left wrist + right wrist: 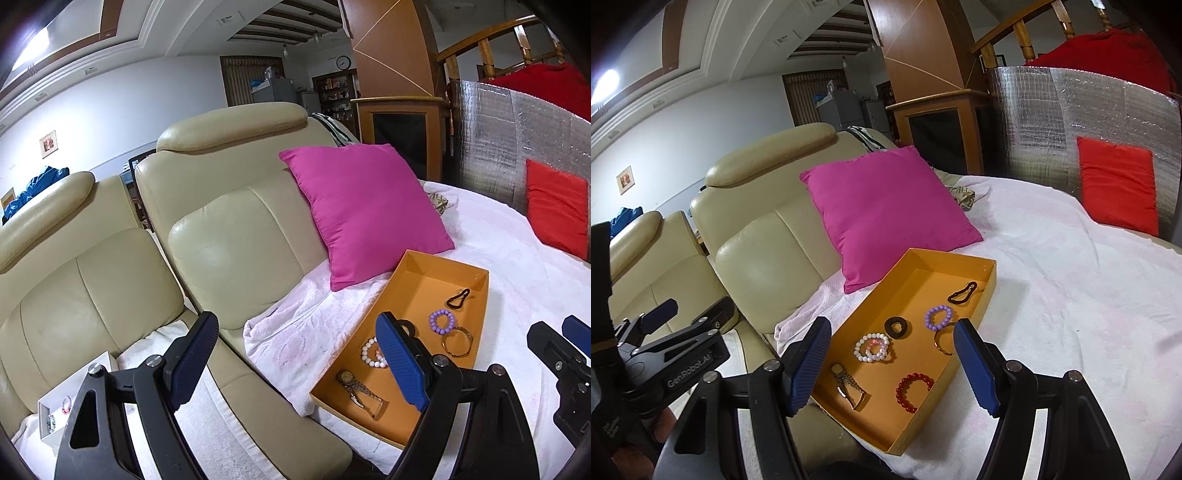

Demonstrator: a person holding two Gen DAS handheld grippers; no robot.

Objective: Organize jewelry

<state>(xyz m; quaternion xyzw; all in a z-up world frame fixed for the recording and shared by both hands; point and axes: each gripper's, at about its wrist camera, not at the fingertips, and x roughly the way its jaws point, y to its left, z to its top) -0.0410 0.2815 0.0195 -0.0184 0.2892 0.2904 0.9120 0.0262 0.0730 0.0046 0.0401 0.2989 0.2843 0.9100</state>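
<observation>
A: Where's the jewelry?
B: In the orange tray (991, 275) on the white blanket (1071, 280), beside the pink pillow (886, 206). Purple bracelet (938, 316) near the tray's far right edge, red bracelet (913, 388) and watch (849, 386) toward its near end.
A: Grippers?
B: Left gripper (301, 367) wide open, holding nothing. Right gripper (892, 369) open too, empty, hovering over the tray's near end

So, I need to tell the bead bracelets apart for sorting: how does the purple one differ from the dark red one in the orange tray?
The purple bracelet is a closed ring of pale lilac beads; the red bracelet is dark and glossy, and reads as an open C. The purple one looks smaller and lies toward the far end of the orange tray; the red one lies toward the near end. Both are beaded and lie flat, untouched.
</observation>
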